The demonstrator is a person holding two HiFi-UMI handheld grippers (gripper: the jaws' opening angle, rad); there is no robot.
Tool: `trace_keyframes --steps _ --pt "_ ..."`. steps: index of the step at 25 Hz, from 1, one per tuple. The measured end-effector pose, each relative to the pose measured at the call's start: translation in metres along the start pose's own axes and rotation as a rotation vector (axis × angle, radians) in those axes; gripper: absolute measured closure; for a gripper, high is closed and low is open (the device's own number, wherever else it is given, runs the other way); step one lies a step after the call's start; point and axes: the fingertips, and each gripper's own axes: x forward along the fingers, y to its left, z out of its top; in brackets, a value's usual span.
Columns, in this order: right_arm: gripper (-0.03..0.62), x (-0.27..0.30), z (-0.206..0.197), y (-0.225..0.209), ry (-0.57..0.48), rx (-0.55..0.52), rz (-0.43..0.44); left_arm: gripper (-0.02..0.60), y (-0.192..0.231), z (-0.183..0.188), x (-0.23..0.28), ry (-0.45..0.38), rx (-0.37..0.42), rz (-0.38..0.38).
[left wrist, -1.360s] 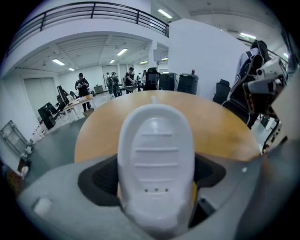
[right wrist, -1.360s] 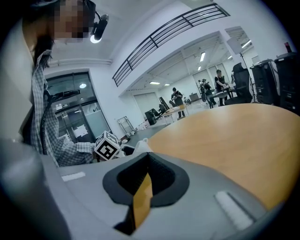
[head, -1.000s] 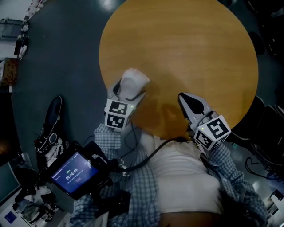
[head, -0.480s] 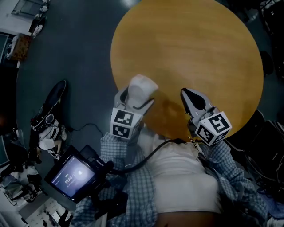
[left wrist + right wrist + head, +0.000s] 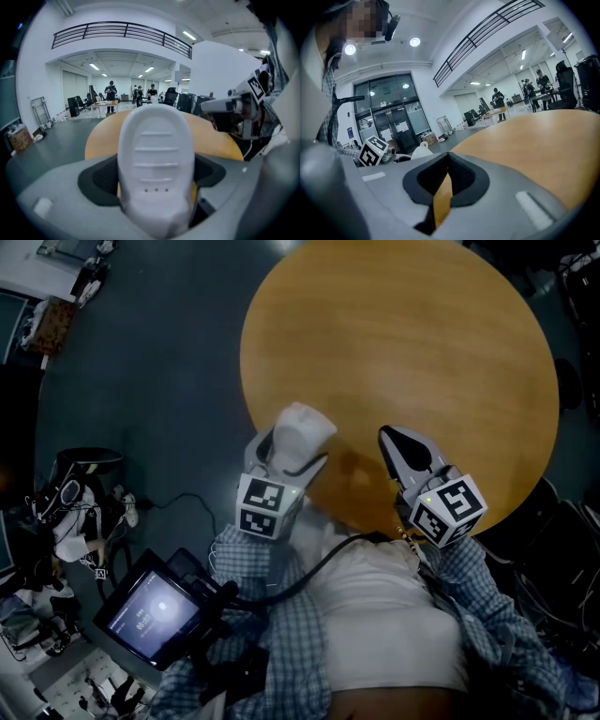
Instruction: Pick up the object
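White rounded plastic object, ribbed with 4 shallow ridges and marked by 3 small holes, is clamped upright between the grey jaws of the left gripper. The black pads are pressed against both of its sides. In the head view the same object is seen over the near left rim of the round orange-brown wooden table. Whether it touches the tabletop cannot be told.

Nearest the head camera, a white shirt and blue checked sleeves are seen. A black device with a lit screen is held low at the left. A black cable is run from it toward the grippers.

Just beyond, 2 black-and-white marker cubes are carried, 1 on the left gripper and 1 on the right. The right gripper is held over the near edge of the table, well apart from the object. Its jaws are brought together at the tips, with nothing between them; only a sliver of tabletop is seen through the slot lower down.

Beyond the table, dark grey floor is seen, with a tangle of gear and cables at the left edge.

Farthest off, in the left gripper view, a bright hall is shown, with several people standing by desks and a black balcony railing above them.
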Motion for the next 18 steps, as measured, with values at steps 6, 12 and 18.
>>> trace_keyframes --steps 6,12,18 --pt "0.588 -0.0013 -0.0001 0.0013 0.007 0.001 -0.002 0.129 -0.0019 -0.0007 0.0001 0.003 0.004 -0.003" --pt "0.588 -0.0001 -0.0032 0.0032 0.014 -0.006 0.001 0.129 -0.0026 -0.0039 0.0011 0.012 0.019 -0.011" --pt "0.588 0.0008 -0.0038 0.0093 0.015 -0.013 0.007 0.129 0.0027 -0.0046 -0.0014 0.014 0.022 0.000"
